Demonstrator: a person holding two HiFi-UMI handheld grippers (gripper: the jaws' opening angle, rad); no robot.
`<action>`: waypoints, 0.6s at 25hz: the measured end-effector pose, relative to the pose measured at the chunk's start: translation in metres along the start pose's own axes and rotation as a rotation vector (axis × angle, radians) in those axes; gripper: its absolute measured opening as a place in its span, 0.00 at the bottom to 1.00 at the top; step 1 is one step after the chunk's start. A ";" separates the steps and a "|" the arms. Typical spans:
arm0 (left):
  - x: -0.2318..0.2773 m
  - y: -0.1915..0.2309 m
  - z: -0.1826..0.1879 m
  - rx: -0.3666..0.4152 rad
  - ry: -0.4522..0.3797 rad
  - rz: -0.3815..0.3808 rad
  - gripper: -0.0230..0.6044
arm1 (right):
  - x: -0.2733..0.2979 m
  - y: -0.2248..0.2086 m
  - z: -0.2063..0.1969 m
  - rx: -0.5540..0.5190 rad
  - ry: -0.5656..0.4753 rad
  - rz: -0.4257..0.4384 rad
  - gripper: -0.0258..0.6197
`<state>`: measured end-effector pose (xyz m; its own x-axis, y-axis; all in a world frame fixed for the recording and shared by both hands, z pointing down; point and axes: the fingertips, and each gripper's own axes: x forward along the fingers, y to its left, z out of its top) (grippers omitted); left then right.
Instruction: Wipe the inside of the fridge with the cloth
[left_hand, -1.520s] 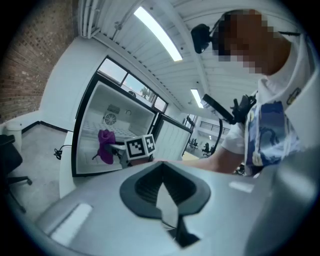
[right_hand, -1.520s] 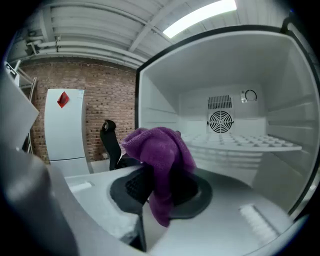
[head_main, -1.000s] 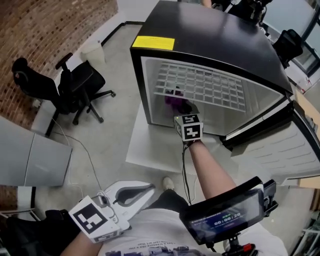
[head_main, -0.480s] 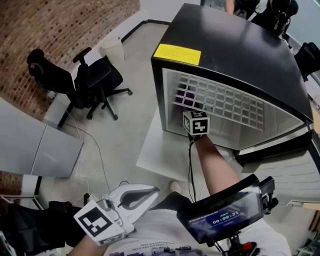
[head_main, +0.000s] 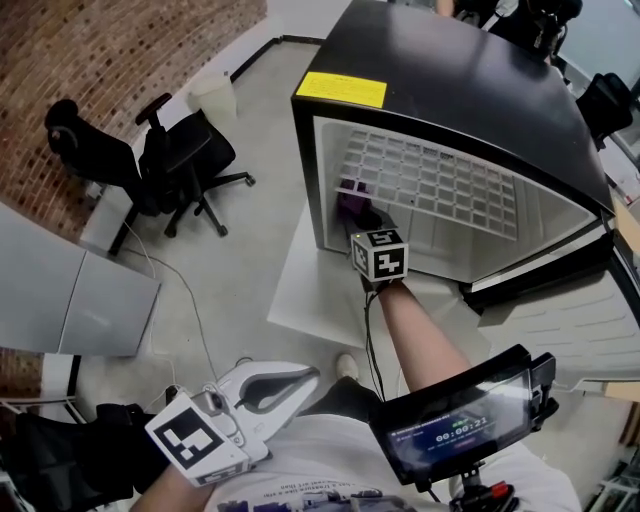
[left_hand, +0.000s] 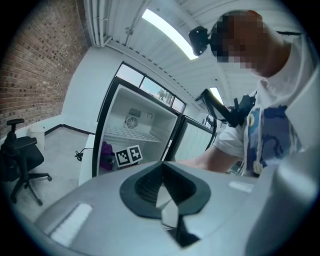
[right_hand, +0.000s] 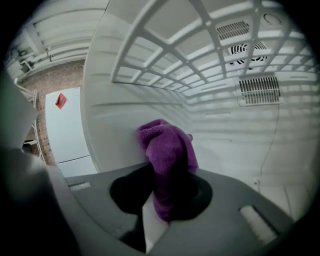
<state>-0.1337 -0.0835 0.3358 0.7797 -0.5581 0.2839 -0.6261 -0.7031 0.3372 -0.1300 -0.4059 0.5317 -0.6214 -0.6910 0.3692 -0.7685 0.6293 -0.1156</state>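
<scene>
The purple cloth (right_hand: 167, 150) is being pinched between the fingers of the right gripper (right_hand: 161, 207). Its bunched free end is being pushed out just ahead of the fingertips, against the white inner side wall (right_hand: 115, 120) of the fridge (head_main: 455, 85). The wire shelf (right_hand: 165, 55) is being seen above the fingers, and the vented back wall (right_hand: 260, 90) beyond them. The fridge door (head_main: 575, 310) is being shown open, off to the right of the fingers. The left gripper (left_hand: 167, 202) is being held low by the person's body, well apart from the fridge, its fingers being pressed together with nothing between them. An office chair (head_main: 175, 160) is being seen on the floor (head_main: 230, 270), well to the left of those fingers.
</scene>
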 end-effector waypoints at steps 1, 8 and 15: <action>-0.001 -0.003 0.000 0.000 -0.002 -0.010 0.05 | -0.004 0.006 -0.003 0.002 0.001 0.006 0.15; -0.016 -0.022 -0.010 0.015 -0.003 -0.049 0.05 | -0.031 0.044 -0.028 0.003 0.028 0.043 0.15; -0.027 -0.036 -0.019 -0.012 0.002 -0.076 0.05 | -0.058 0.044 -0.026 0.000 -0.014 0.003 0.15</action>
<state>-0.1322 -0.0344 0.3331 0.8250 -0.5023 0.2590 -0.5651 -0.7382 0.3685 -0.1233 -0.3286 0.5294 -0.6254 -0.6942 0.3563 -0.7669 0.6311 -0.1166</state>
